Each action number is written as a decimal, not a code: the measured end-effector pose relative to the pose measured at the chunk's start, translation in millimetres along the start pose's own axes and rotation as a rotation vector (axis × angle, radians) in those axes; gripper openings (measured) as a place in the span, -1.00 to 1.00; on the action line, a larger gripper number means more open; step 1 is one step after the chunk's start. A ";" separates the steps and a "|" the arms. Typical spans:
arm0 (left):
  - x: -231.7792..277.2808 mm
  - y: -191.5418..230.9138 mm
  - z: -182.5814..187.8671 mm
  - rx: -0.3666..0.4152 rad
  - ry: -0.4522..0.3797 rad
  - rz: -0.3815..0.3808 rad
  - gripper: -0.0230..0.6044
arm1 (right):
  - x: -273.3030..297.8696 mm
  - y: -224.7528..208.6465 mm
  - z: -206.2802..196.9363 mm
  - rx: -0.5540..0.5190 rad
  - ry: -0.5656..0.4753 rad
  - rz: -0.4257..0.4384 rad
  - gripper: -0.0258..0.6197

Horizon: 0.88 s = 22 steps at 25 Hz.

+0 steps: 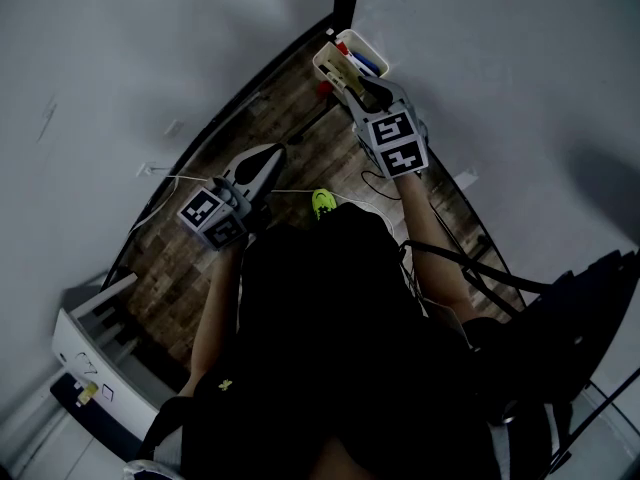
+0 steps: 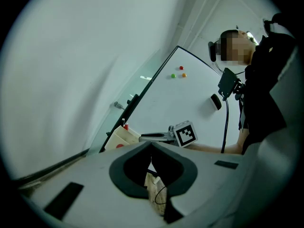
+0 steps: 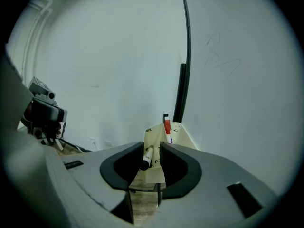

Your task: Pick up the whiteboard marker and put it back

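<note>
Showing the right gripper [image 3: 152,145], jaws parted around the whiteboard marker [image 3: 147,156] that leans into the cream holder [image 3: 183,136] at far right, and the left gripper [image 2: 151,145] closed on nothing; the tilted marker could catch the rim and fall outside.

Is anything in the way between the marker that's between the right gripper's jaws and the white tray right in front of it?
Nothing visible. The marker leans on one jaw of the right gripper, its far end pointing into the open tray. A red marker stands at the tray's back, clear of it.
</note>
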<state>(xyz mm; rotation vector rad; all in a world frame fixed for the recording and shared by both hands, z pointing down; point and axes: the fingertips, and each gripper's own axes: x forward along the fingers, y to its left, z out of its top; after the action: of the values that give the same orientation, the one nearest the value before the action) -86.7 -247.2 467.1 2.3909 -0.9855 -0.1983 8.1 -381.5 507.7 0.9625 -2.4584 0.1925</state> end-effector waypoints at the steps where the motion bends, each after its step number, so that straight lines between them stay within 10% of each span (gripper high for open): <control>1: -1.2 -0.1 1.0 0.001 -0.001 -0.004 -0.94 | -1.2 1.4 1.7 0.000 -0.002 -0.003 -0.63; 22: -100.8 -72.8 -18.8 0.068 0.002 -0.075 -0.93 | -100.8 131.3 -1.4 0.041 -0.071 -0.020 -0.92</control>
<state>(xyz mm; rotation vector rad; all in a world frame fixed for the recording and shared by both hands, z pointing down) -108.9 -127.1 437.3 2.4921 -0.9160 -0.1928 -15.6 -223.2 465.5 1.0274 -2.5167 0.2069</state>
